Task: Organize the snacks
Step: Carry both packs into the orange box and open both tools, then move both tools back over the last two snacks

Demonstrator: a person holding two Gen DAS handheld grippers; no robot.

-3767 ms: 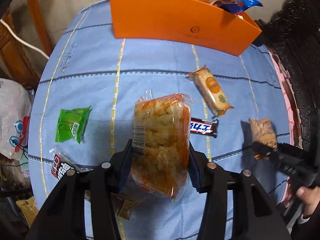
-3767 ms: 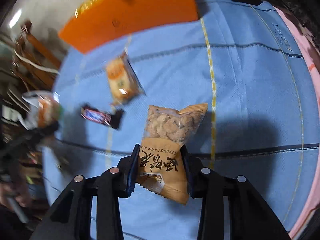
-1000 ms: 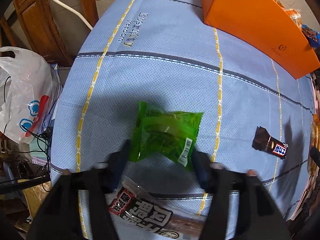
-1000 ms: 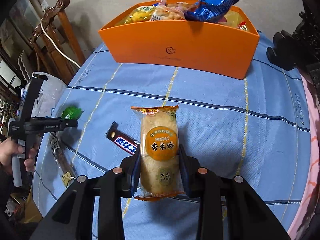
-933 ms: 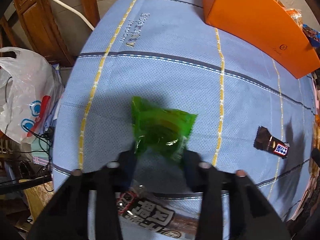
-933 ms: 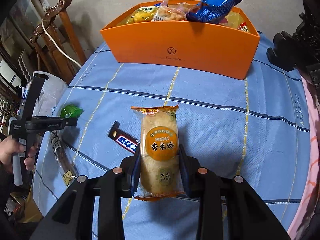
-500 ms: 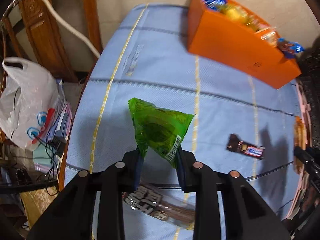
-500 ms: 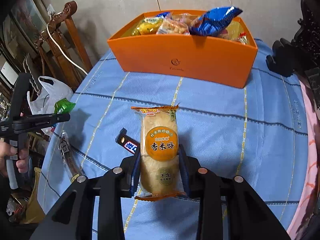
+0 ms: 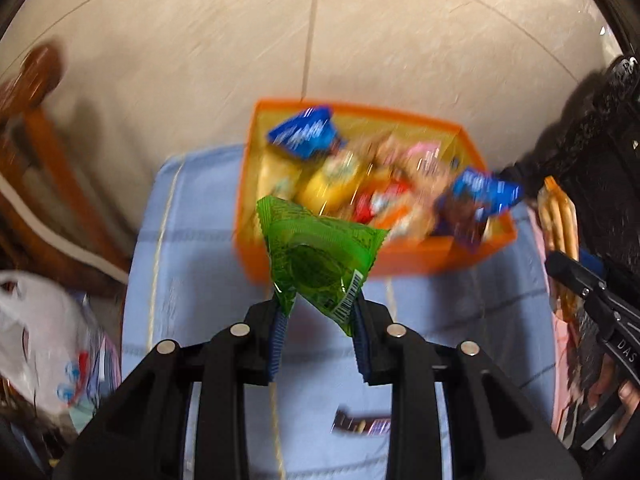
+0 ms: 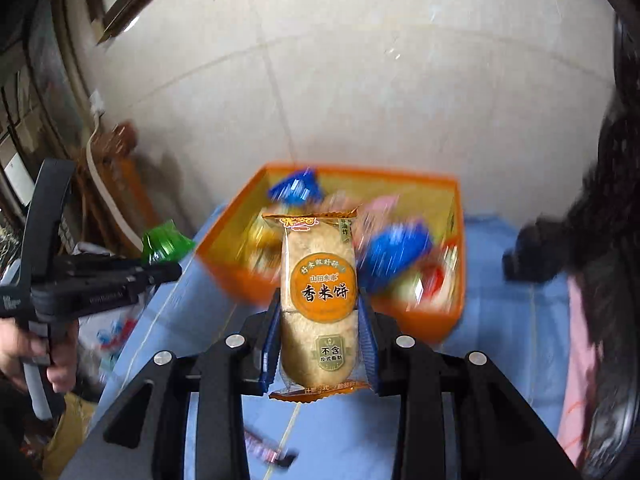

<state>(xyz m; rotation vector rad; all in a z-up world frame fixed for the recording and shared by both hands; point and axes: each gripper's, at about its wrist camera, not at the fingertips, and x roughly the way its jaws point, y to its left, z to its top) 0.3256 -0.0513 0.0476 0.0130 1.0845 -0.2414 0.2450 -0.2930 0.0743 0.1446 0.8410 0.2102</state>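
My left gripper [image 9: 318, 312] is shut on a green snack packet [image 9: 316, 260] and holds it in the air in front of the orange box [image 9: 416, 262]. My right gripper [image 10: 319, 328] is shut on an orange rice cracker pack [image 10: 319, 300], held upright in the air before the same orange box [image 10: 424, 322]. The box holds several snacks, among them blue bags [image 9: 302, 134]. The left gripper with the green packet [image 10: 164, 245] also shows at the left of the right wrist view. A chocolate bar [image 9: 362, 424] lies on the blue tablecloth [image 9: 192, 264] below.
A white plastic bag [image 9: 44, 344] hangs off the table's left side. Wooden chair parts [image 9: 52, 168] stand at the left. Dark carved furniture [image 9: 600, 128] stands at the right. A tiled floor lies beyond the box.
Both grippers have risen well above the table and tilted toward the orange box, each carrying its snack. The box's inside now shows from above.
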